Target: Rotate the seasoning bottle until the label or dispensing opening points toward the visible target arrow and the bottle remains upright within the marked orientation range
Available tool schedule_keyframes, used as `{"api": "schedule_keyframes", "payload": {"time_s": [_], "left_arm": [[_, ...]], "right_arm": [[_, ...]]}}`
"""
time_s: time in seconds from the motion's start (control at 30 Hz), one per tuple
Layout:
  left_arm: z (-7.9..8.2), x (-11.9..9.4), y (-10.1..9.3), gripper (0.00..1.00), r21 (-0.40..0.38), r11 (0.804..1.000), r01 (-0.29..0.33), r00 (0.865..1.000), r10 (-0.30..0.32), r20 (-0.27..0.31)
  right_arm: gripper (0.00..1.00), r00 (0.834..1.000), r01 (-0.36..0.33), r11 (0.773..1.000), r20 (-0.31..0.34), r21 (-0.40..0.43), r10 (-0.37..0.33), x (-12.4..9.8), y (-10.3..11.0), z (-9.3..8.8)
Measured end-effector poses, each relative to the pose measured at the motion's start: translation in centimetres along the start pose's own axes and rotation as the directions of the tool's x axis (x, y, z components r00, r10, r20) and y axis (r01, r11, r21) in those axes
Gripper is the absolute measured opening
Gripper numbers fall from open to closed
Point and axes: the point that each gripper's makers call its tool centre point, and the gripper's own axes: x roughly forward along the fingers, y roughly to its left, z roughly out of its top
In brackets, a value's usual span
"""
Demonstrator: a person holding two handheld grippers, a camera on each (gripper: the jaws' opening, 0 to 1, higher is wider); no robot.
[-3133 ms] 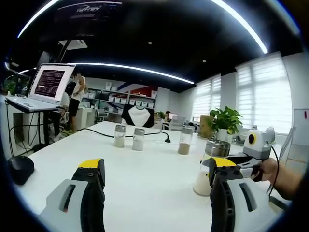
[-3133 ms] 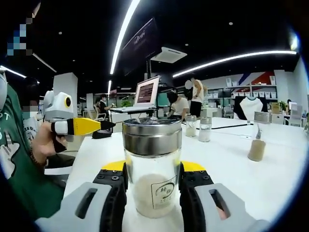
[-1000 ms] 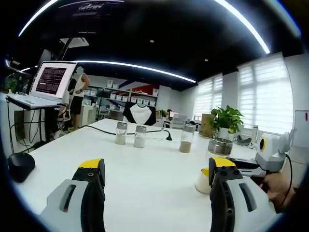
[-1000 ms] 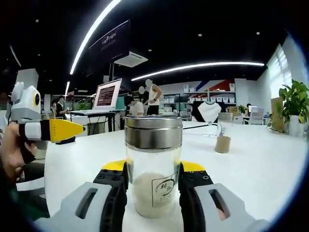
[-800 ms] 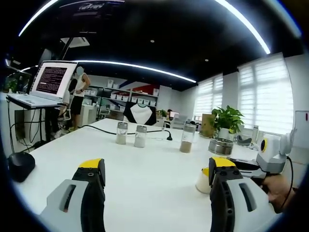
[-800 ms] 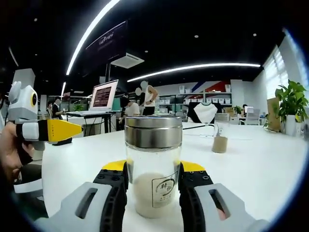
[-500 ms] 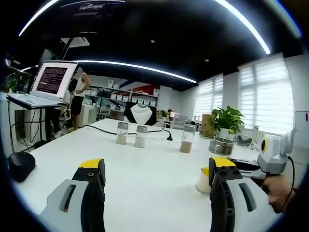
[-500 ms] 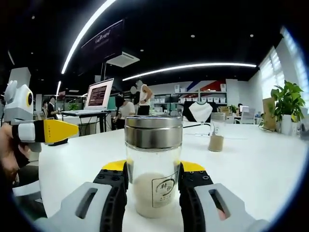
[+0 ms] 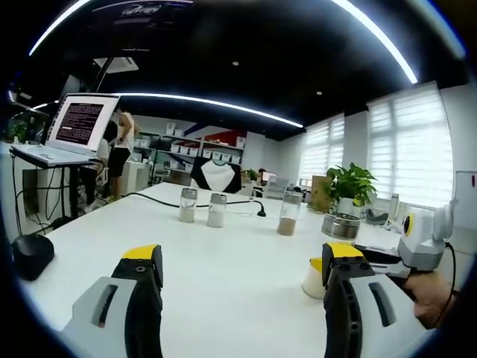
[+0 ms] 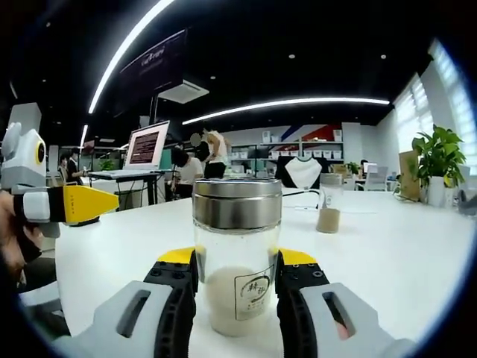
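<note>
Jaws of the right gripper [image 10: 235, 280] pinch the seasoning bottle [image 10: 237, 257] from both sides, low on its glass body; jaws of the left gripper [image 9: 242, 280] stand spread wide with only bare table [image 9: 223, 261] between them. Left gripper view, left to right: dark mouse [image 9: 28, 256] near the table edge; open laptop [image 9: 63, 130] on a raised stand; two small shakers [image 9: 200, 209] side by side farther back; a taller bottle of brown powder [image 9: 287, 214]; a potted plant [image 9: 349, 188] beyond it; the seasoning bottle upright on the table, partly hidden behind the left gripper's right jaw, held by the right gripper, with a hand behind that. Right gripper view: left gripper at the left edge, yellow-tipped; seasoning bottle centred, upright, steel cap [image 10: 237, 203] on, pale powder in its lower part, small label facing the camera.
</note>
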Motion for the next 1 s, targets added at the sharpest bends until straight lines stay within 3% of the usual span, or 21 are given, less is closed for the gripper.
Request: {"api": "schedule_keyframes", "payload": {"time_s": [0.37, 0.5, 0.87, 1.0], "left_arm": [[-0.2, 0.0, 0.0, 0.93, -0.004, 1.000, 0.002, 1.000, -0.002, -0.004], [-0.2, 0.0, 0.1, 0.93, -0.005, 1.000, 0.002, 1.000, -0.002, -0.005], [-0.2, 0.0, 0.2, 0.93, -0.006, 1.000, -0.005, 1.000, 0.005, -0.005], [-0.3, 0.0, 0.1, 0.93, -0.006, 1.000, 0.001, 1.000, -0.001, -0.007]], "right_arm": [[0.41, 1.000, -0.029, 0.999, 0.002, -0.023, 0.029, 0.0, 0.0, 0.1], [0.46, 0.999, -0.045, 0.999, 0.010, -0.026, 0.045, -0.2, -0.4, 0.4], [0.50, 0.980, -0.194, 0.981, 0.033, -0.023, 0.195, -0.2, -0.2, 1.7], [0.50, 0.955, -0.294, 0.955, 0.037, -0.028, 0.295, -0.4, 0.3, 1.9]]}}
